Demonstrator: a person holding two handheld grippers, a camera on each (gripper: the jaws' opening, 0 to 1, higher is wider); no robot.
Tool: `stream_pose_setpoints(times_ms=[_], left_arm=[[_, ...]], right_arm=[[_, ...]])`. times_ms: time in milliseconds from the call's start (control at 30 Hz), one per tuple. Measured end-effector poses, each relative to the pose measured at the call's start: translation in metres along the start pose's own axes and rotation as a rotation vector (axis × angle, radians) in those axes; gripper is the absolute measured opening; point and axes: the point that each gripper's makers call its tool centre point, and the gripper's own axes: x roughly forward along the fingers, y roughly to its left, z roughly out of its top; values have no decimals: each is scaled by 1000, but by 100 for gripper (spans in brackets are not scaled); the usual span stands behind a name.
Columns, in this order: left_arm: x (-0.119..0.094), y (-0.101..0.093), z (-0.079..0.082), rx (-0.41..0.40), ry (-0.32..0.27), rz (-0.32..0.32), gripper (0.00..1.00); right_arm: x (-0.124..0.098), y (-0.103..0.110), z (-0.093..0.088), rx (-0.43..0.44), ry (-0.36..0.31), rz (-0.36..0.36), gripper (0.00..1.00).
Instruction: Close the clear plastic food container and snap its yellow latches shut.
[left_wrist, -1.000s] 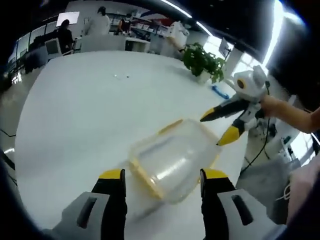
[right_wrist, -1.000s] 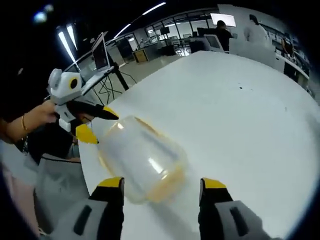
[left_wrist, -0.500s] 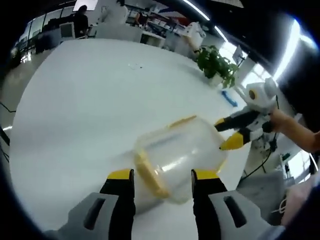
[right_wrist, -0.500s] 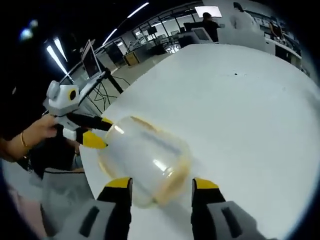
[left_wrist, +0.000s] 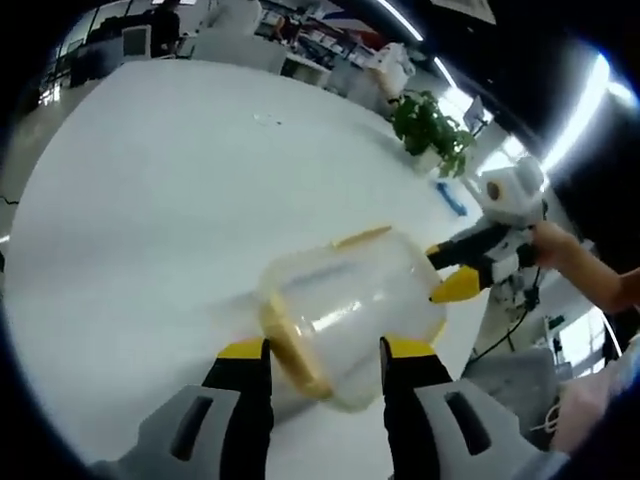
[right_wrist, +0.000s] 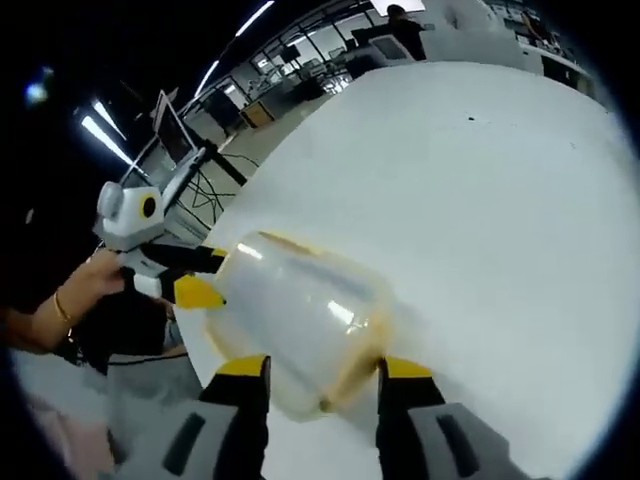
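The clear plastic container (left_wrist: 345, 300) with yellow latches (left_wrist: 290, 350) lies tilted on its side over the white table (left_wrist: 150, 200). My left gripper (left_wrist: 325, 350) has its yellow-tipped jaws closed against the container's near end, one on each side. The right gripper (left_wrist: 455, 268) meets the far end, held by a person's hand (left_wrist: 570, 250). In the right gripper view the same container (right_wrist: 300, 315) sits between my right gripper's (right_wrist: 322, 367) jaws, and the left gripper (right_wrist: 195, 275) touches its other end.
The container is near the table's edge (right_wrist: 215, 350), with floor beyond. A potted plant (left_wrist: 430, 125) and a small blue object (left_wrist: 450, 197) stand on the far side of the table. A laptop on a stand (right_wrist: 175, 120) is off the table. People sit at desks in the background.
Both grippers' jaws have narrowed from wide apart onto the container's ends. Over the last half second their spacing stays about the same, and both views have shifted slightly.
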Motion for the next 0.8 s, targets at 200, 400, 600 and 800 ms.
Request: stream_pose_setpoints(times_ms=[200, 400, 600, 800], left_arm=[[2, 0, 0, -1, 47, -18, 39], [8, 1, -3, -47, 22, -52, 38], [8, 1, -1, -72, -7, -57, 34], [6, 3, 2, -117, -36, -27, 33]], right_arm=[[5, 2, 0, 70, 100, 15, 40], [10, 5, -1, 58, 90, 27, 39], [14, 9, 1, 76, 110, 6, 44], [9, 8, -2, 82, 62, -1, 45]])
